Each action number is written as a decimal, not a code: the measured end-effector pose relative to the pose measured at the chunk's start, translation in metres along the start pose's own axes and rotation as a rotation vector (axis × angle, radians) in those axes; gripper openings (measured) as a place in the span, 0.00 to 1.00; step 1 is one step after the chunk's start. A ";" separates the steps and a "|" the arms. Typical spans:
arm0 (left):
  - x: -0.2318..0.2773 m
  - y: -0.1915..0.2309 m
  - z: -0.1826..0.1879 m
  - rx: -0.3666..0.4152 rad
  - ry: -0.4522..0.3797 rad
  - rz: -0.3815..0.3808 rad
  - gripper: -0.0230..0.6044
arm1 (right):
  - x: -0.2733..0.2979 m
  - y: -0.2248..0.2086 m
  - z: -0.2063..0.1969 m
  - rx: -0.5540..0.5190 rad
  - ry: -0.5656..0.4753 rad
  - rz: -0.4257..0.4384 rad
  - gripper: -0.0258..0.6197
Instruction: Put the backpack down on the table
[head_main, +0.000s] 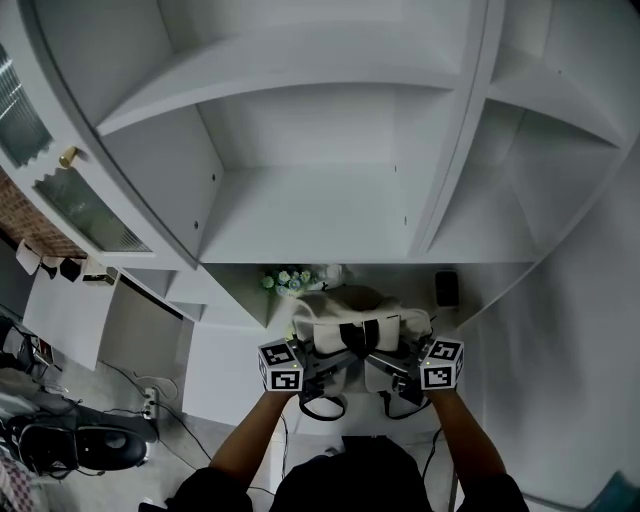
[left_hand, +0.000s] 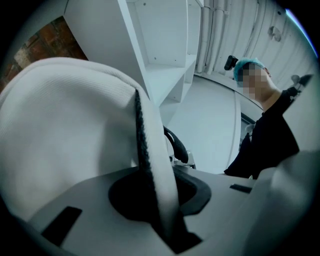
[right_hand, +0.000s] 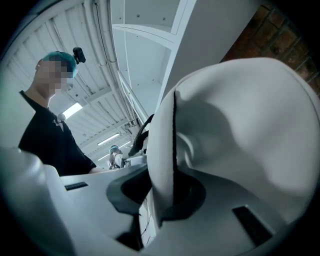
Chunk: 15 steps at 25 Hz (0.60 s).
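Observation:
The white backpack (head_main: 350, 318) with a black handle strap hangs between my two grippers, low in the head view and in front of the shelf unit. My left gripper (head_main: 320, 356) holds its left side and my right gripper (head_main: 398, 358) its right side. In the left gripper view a white fabric edge with black trim (left_hand: 150, 150) runs down between the jaws of the left gripper (left_hand: 162, 207), which is shut on it. In the right gripper view the right gripper (right_hand: 160, 200) is shut on a white fold of the backpack (right_hand: 165, 150). The bag's underside is hidden.
White shelving (head_main: 320, 200) fills the top of the head view. Under it a recess holds green flowers (head_main: 284, 280) and a small black object (head_main: 446, 288). A white tabletop (head_main: 225, 360) lies at lower left. Cables and a power strip (head_main: 150, 402) lie on the floor.

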<state>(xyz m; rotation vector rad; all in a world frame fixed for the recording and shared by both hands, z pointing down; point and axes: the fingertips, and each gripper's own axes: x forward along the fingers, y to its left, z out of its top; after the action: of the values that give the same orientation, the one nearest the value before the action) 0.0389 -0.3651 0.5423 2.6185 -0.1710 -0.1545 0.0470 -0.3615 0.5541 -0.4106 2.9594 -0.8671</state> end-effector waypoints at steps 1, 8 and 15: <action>0.000 -0.001 0.000 -0.002 0.002 -0.005 0.14 | 0.000 0.001 0.000 0.000 0.003 0.005 0.13; -0.012 0.006 0.005 -0.049 -0.061 0.008 0.23 | -0.005 -0.008 0.010 0.045 -0.050 -0.005 0.17; -0.029 0.016 -0.005 -0.021 -0.034 0.102 0.27 | -0.021 -0.021 0.018 0.019 -0.059 -0.103 0.25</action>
<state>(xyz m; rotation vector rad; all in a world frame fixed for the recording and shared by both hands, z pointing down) 0.0098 -0.3720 0.5571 2.5808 -0.3127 -0.1641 0.0744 -0.3820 0.5492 -0.5823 2.8964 -0.8757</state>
